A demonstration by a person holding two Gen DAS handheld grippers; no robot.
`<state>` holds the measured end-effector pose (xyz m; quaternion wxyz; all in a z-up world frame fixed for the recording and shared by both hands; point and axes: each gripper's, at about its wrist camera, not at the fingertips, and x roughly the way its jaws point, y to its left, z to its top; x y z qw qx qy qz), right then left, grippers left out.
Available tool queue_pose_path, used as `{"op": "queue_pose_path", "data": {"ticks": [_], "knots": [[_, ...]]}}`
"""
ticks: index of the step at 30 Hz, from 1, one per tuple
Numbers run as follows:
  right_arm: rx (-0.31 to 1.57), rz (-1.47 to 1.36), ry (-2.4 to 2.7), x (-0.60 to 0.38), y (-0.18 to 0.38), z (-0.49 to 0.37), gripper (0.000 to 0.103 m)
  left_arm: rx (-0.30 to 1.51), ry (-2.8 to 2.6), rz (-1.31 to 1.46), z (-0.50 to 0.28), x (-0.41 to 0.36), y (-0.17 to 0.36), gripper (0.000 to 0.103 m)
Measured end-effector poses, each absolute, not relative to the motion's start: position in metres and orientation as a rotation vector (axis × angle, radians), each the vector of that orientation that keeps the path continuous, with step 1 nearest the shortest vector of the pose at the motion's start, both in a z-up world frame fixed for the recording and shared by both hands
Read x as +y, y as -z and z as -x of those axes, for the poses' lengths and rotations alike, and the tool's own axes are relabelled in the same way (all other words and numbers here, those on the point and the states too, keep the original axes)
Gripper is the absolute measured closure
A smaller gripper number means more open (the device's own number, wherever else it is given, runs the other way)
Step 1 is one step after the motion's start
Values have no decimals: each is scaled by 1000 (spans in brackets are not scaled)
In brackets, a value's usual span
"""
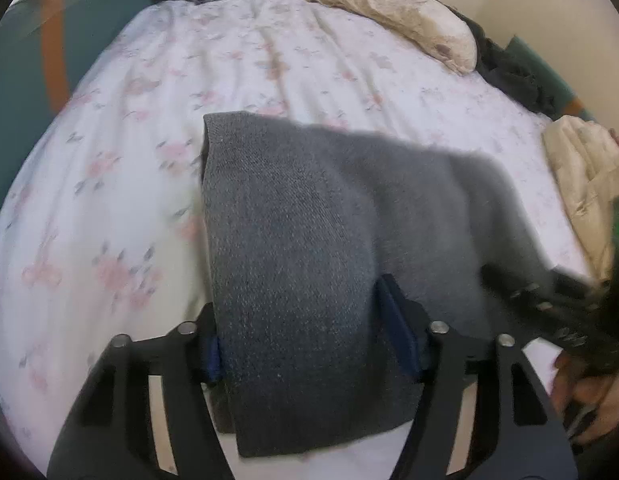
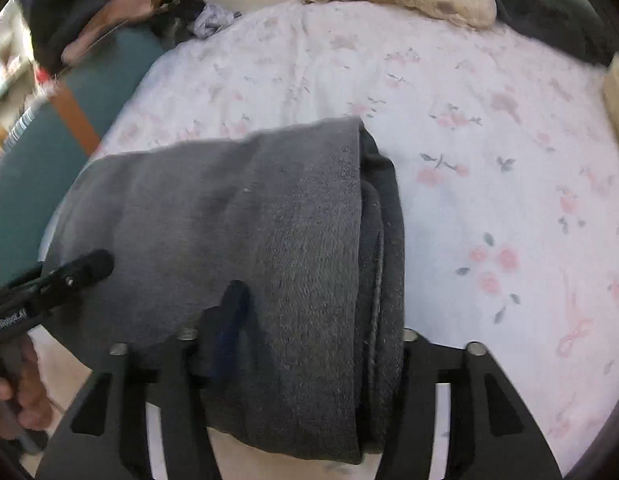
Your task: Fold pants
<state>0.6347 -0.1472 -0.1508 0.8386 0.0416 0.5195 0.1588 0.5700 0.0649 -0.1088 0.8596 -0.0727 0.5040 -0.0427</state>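
The grey pants (image 1: 293,240) are folded into a thick bundle and held between both grippers above the floral bed sheet (image 1: 121,152). My left gripper (image 1: 309,344) is shut on the bundle's left end, its blue pads pressing the cloth. My right gripper (image 2: 305,340) is shut on the right end, where stacked layers and a seam (image 2: 379,264) show. The right gripper's finger (image 1: 549,300) shows at the right edge of the left wrist view. The left gripper (image 2: 69,276) shows at the left of the right wrist view.
A cream pillow (image 1: 401,12) lies at the head of the bed, with dark clothes (image 1: 509,68) beside it. A cream blanket (image 1: 581,184) sits at the right edge. A teal bed frame with an orange strip (image 1: 49,56) runs along the left.
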Motion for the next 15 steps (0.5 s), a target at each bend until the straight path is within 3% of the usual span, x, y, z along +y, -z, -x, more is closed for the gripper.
{"op": "queue_pose_path", "data": {"ticks": [5,7,8,9,10,11,12,15], "knots": [[967,73,-273,-163,120,-613,39,881,-21,-5,-527,75,72,35],[923,106,-287,-170,108,-580,47,840,13,-9,-519,76,66,36],[901,108,-320,-168,103,-575,57,864,59,13,-517,75,70,44],[883,116,-329,-164,101,-574,59,882,87,12,-516,71,76,58],[864,123,-324,-160,104,-576,60,894,70,-29,-514,65,80,64],[874,133,-313,-159,104,-558,66,908,16,-109,-515,57,91,80],[914,160,-291,-154,113,-548,72,937,-49,-161,-515,55,107,87],[1059,163,-236,-154,155,-557,70,1023,-107,-80,-517,65,144,87]]}}
